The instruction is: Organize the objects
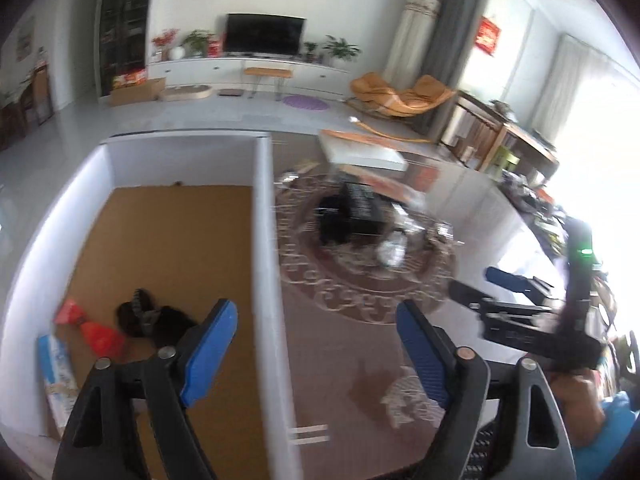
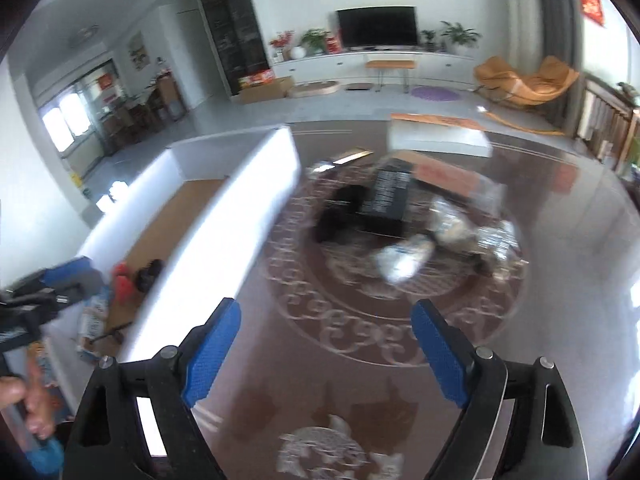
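You are between two pickups, I judge: both tongs are empty. Your left gripper (image 1: 316,344) has its jaws spread wide with nothing between them, above the right wall of the white box (image 1: 269,240). Your right gripper (image 2: 326,346) is also spread wide and empty, over the dark patterned table (image 2: 320,380).

The things not yet sorted lie in a pile (image 2: 400,224) at about 12 o'clock from the right gripper, well apart from it: a black flat item, a dark box with white lines, and some shiny bags, all blurred. The next move calls for a forward reach to one item at the edge of the pile.

The box has a brown floor. At its near left corner lie a red packet (image 1: 90,326), a black object (image 1: 148,316) and a pale blue packet (image 1: 56,364).
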`<control>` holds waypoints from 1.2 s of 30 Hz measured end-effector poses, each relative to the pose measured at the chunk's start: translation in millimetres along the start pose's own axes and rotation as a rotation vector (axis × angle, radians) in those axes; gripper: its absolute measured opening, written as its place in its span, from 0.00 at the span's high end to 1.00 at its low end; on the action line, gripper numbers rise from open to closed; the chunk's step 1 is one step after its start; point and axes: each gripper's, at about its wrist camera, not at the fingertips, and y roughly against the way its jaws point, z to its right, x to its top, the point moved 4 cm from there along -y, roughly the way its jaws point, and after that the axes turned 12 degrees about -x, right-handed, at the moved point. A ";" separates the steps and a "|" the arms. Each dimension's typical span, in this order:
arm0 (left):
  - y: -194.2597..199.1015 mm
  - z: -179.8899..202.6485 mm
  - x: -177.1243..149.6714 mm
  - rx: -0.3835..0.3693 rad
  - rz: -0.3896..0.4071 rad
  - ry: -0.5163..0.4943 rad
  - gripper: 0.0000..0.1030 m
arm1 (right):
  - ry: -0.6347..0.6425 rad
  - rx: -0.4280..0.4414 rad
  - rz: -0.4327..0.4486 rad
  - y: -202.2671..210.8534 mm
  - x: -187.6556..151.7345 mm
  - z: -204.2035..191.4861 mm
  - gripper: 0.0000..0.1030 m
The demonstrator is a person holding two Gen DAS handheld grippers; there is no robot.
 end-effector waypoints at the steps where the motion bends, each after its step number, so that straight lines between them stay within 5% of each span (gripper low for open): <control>1: -11.0 22.9 -1.4 -0.044 -0.017 -0.036 0.05 | -0.022 -0.051 -0.016 -9.4 -10.8 20.0 0.15; 5: -72.1 87.8 -25.2 -0.142 -0.130 -0.113 0.00 | -0.091 -0.155 -0.091 -36.7 -37.9 70.8 0.15; 13: -201.1 49.0 -56.1 0.038 -0.257 -0.040 0.01 | -0.150 -0.227 -0.159 -81.0 -55.7 103.3 0.15; 17: -220.6 32.9 -42.9 0.143 -0.194 -0.059 0.00 | -0.150 -0.271 -0.142 -98.3 -48.1 107.3 0.12; 19: -229.3 27.4 -37.3 0.189 -0.178 -0.072 0.00 | -0.149 -0.274 -0.137 -105.7 -44.3 105.7 0.00; 23: -235.6 17.9 -21.7 0.234 -0.154 -0.020 0.00 | -0.148 -0.277 -0.122 -115.5 -33.3 104.8 0.00; 36: -246.4 10.6 -4.0 0.233 -0.122 -0.026 0.00 | -0.156 -0.278 -0.103 -115.2 -29.8 105.5 0.00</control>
